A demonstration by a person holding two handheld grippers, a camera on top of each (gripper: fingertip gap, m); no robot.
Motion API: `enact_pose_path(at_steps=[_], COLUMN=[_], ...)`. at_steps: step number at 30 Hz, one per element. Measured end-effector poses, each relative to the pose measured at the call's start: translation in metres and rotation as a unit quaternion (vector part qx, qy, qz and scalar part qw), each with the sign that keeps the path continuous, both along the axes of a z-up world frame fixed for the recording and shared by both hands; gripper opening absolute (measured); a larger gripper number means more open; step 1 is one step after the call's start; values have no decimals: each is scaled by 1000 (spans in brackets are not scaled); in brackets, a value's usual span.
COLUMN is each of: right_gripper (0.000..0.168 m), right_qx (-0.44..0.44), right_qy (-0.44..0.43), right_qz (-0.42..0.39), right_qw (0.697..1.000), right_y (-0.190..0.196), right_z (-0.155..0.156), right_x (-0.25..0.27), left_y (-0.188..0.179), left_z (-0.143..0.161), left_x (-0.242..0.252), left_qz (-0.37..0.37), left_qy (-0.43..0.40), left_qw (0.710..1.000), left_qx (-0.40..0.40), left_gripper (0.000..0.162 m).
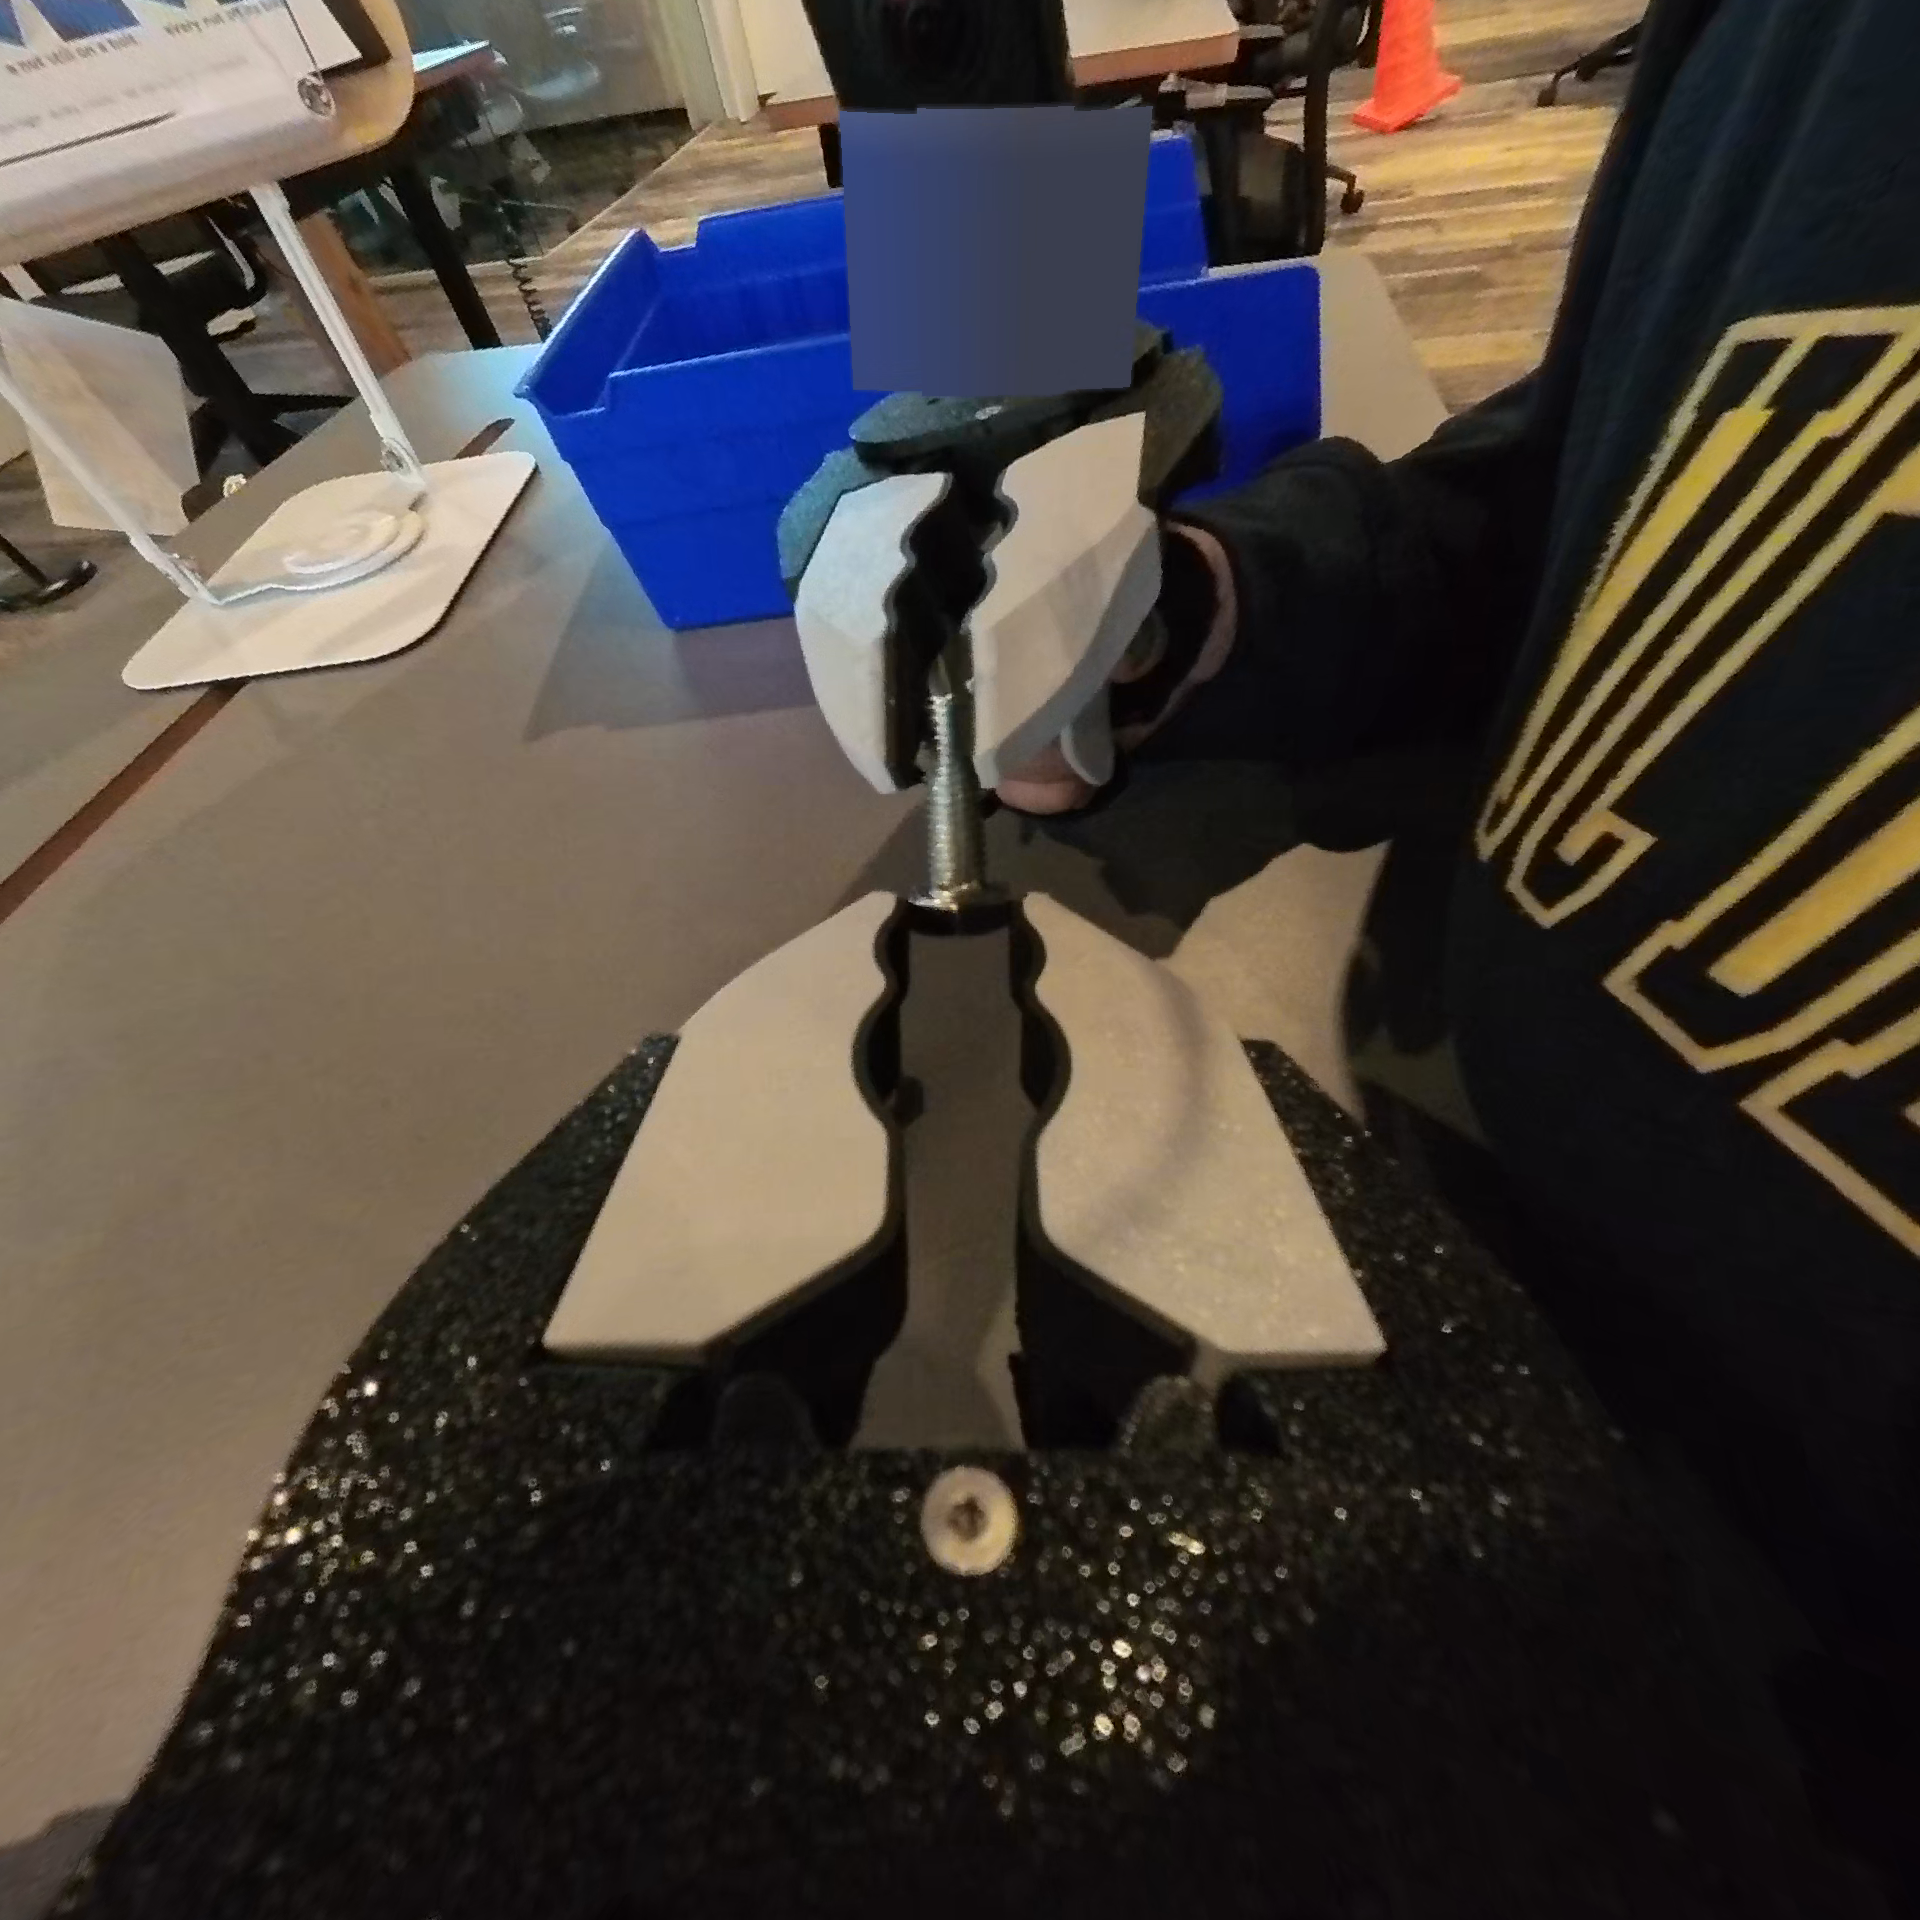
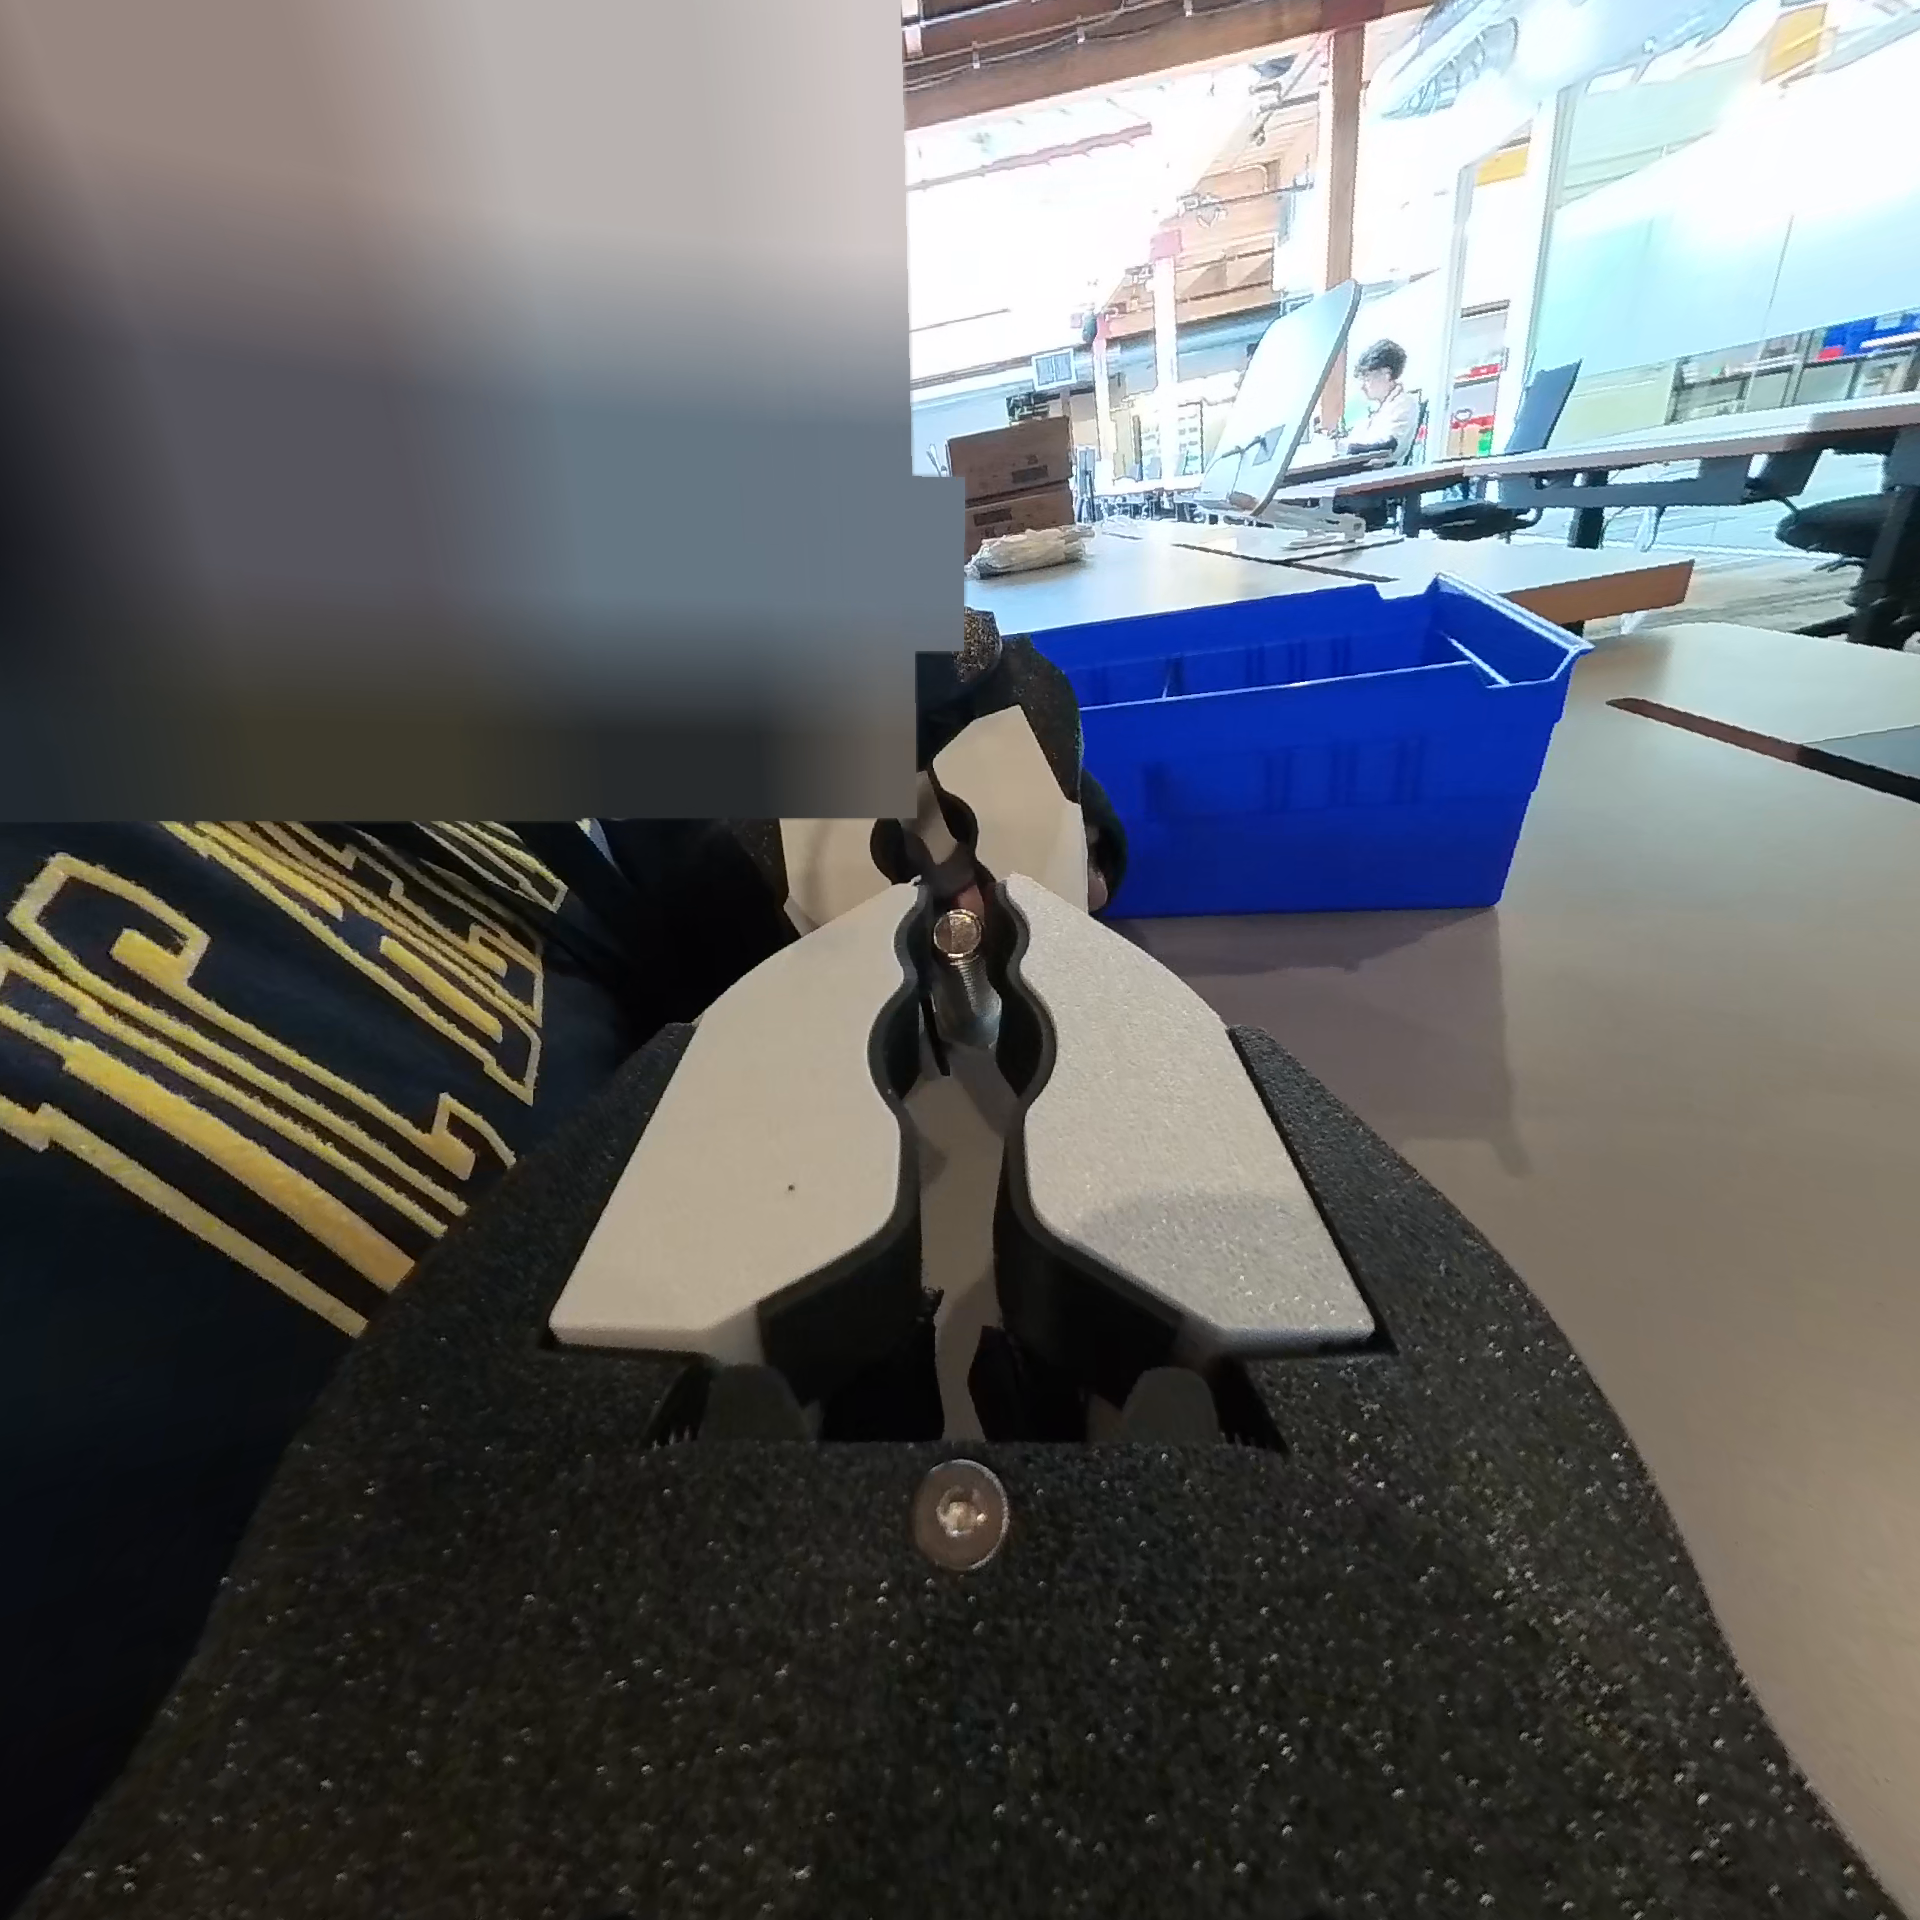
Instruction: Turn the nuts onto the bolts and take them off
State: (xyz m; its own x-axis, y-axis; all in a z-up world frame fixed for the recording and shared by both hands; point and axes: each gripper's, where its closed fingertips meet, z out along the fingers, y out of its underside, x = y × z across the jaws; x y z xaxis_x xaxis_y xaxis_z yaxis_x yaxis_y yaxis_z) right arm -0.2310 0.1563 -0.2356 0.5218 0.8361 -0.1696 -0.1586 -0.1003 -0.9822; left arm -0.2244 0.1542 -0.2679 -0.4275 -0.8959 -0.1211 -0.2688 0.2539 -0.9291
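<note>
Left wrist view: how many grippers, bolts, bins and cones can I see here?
Grippers: 2, left gripper and right gripper
Bolt: 1
Bin: 1
Cone: 1
Total: 5

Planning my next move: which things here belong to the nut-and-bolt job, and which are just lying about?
In the job: bolt, nut, left tongs, right tongs.
Lying about: blue bin, clear sign stand, orange cone.
</note>
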Motion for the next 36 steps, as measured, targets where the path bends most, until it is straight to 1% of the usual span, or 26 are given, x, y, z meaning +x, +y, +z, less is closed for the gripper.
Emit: enact_pose_path(at_steps=[7,11,13,14,16,19,21,23,26,29,31,34,36], right_gripper=[10,10,11,19,22,25,25,25,26,27,28,29,27], right_qx=[0,4,8,1,-49,-132,-169,-190,-228,-277,-314,-361,-380], right_qy=[0,0,-20,-33,-92,-194,-229,-254,-300,-325,-344,-377,-391], right_qz=[2,0,-31,-50,-73,-85,-76,-74,-90,-125,-147,-158,-162], right_qw=[1000,1000,999,998,992,968,956,945,922,895,872,838,822], right_y=[-1,-4,1,4,10,15,15,18,21,25,25,23,22], right_z=[-1,-1,-2,-5,-24,-63,-82,-93,-103,-105,-108,-112,-114], right_x=[0,4,11,19,32,39,34,29,30,32,34,29,24], left_y=[0,1,8,15,29,37,41,45,51,61,66,70,71], left_z=[-1,1,2,2,2,5,6,3,-1,1,0,0,1], left_x=[0,2,4,4,4,2,1,0,-1,-4,-5,-6,-8], left_qz=[-2,10,34,53,92,109,119,126,144,177,191,201,204], left_qy=[-4,-19,-30,-37,-52,-75,-87,-90,-87,-96,-95,-97,-98], left_qw=[1000,1000,999,998,994,990,988,987,985,979,977,974,973], left_qx=[1,8,8,9,-6,-44,-46,-41,-38,-29,-27,-36,-38], left_gripper=[17,17,17,17,17,17,17,17,17,17,17,17,17])
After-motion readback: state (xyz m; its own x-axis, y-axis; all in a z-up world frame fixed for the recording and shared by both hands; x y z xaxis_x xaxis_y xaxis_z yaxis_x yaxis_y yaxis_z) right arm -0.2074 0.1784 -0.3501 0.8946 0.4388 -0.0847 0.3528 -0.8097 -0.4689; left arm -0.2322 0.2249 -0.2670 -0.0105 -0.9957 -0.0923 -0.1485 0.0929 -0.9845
